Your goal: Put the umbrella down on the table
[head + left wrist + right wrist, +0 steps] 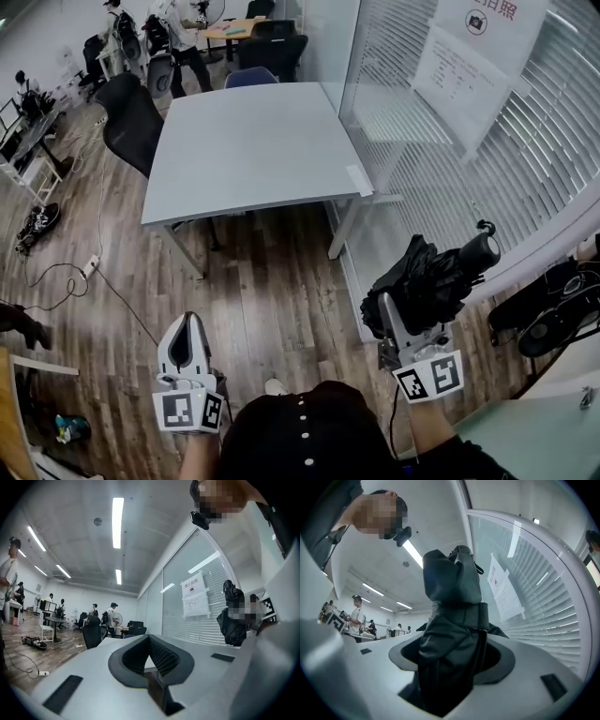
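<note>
A folded black umbrella point(431, 277) with its handle end pointing up and to the right is held in my right gripper point(389, 314), low at the right, well short of the grey table point(248, 141). In the right gripper view the umbrella point(452, 634) fills the gap between the jaws, and the right gripper point(452, 665) is shut on its fabric. My left gripper point(186, 330) hangs over the wood floor at lower left with its pads together and nothing in it. The left gripper point(149, 641) points level toward the table, and the umbrella point(232, 620) shows at the right of that view.
A black office chair point(131, 117) stands at the table's left corner. A glass wall with blinds point(487, 141) and a paper notice point(464, 66) runs along the right. A power strip and cables point(89, 267) lie on the floor at left. People stand at the far desks point(183, 42).
</note>
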`<state>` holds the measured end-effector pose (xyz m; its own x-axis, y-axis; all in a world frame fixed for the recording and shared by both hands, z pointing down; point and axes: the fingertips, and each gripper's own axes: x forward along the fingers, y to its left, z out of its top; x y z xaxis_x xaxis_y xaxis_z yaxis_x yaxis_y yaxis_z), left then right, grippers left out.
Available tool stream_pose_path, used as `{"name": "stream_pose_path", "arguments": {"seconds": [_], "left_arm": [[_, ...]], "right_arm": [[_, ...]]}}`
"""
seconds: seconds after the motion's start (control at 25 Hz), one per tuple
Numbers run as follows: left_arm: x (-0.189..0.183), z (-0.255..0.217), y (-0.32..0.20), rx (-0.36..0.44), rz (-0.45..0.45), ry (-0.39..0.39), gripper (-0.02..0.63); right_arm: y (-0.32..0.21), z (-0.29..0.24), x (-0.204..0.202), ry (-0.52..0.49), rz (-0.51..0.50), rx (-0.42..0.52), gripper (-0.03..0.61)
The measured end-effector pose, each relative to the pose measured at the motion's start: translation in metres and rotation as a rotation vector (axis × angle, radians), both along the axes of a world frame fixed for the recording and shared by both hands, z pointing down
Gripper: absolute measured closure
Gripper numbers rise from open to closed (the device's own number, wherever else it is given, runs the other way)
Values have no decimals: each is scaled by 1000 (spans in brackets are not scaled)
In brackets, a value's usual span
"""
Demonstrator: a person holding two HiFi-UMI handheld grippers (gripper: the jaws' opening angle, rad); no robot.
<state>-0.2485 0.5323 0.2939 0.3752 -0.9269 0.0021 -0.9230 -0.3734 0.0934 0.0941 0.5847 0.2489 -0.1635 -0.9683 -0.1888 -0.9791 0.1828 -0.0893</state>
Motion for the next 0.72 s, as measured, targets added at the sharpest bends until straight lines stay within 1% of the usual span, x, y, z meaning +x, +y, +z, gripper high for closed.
{"name": "stream_pose_path", "arguments": {"seconds": [0.16,0.24,0.44,0.72], "left_arm": [[-15,2,-9,-5,14,14,600],[-18,3,-15,-10,17,22,600],[-14,12,-28,-19,22,17,600],[-6,13,-55,-29,14,14,600]], "right_arm": [[-6,6,-15,17,21,-16,268],[-10,10,-20,21,16,-29,268],[-21,21,-19,43,11,-47,268],[-55,24,-14,52,-3,-42,268]]}}
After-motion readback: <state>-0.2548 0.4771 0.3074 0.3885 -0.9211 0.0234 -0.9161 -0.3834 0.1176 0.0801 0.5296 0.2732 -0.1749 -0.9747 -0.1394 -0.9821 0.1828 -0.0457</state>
